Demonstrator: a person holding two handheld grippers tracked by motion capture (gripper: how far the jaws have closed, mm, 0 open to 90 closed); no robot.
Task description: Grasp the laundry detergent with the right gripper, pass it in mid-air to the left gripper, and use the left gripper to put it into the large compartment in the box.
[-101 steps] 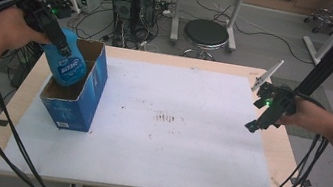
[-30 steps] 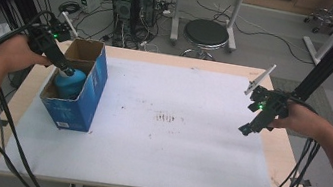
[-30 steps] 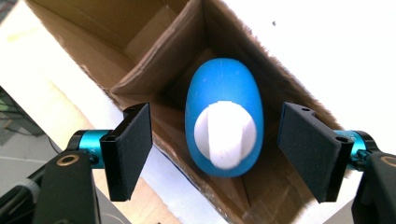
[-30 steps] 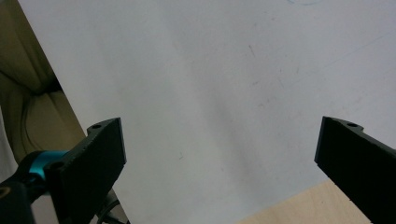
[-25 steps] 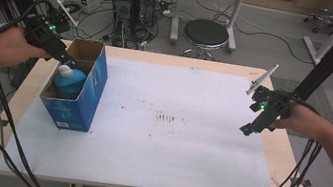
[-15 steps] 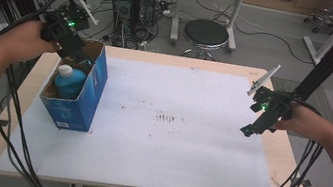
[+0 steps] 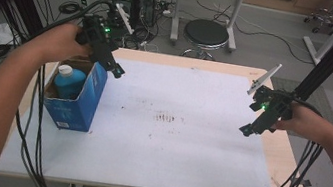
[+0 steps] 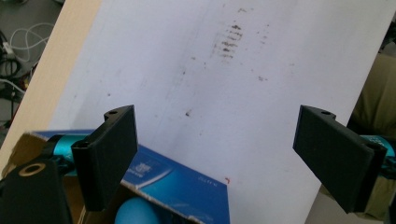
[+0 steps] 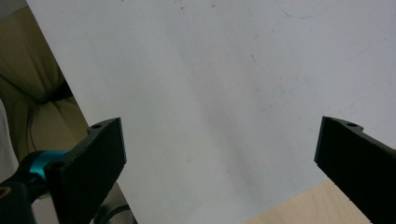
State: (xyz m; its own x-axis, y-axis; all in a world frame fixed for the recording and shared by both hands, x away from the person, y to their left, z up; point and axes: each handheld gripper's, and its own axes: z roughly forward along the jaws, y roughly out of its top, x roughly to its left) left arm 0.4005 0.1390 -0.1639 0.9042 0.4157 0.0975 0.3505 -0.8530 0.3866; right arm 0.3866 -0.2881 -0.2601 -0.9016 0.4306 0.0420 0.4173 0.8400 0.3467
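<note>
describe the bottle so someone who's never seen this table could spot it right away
Start at the white-topped table and go to its left edge, where an open blue cardboard box stands. The blue plastic bottle stands upright inside it. Its white cap poking above the box rim sets it apart.

**Materials and finish**

The box point(image 7: 76, 99) is printed blue cardboard, raw brown inside. The bottle point(image 7: 70, 81) looks like smooth blue plastic. A matt white sheet point(image 7: 162, 138), stained, covers the pale wood table point(image 7: 291, 159).

One blue box point(image 7: 76, 99), one blue bottle point(image 7: 69, 81) inside, one white sheet point(image 7: 174, 125), two claws.
</note>
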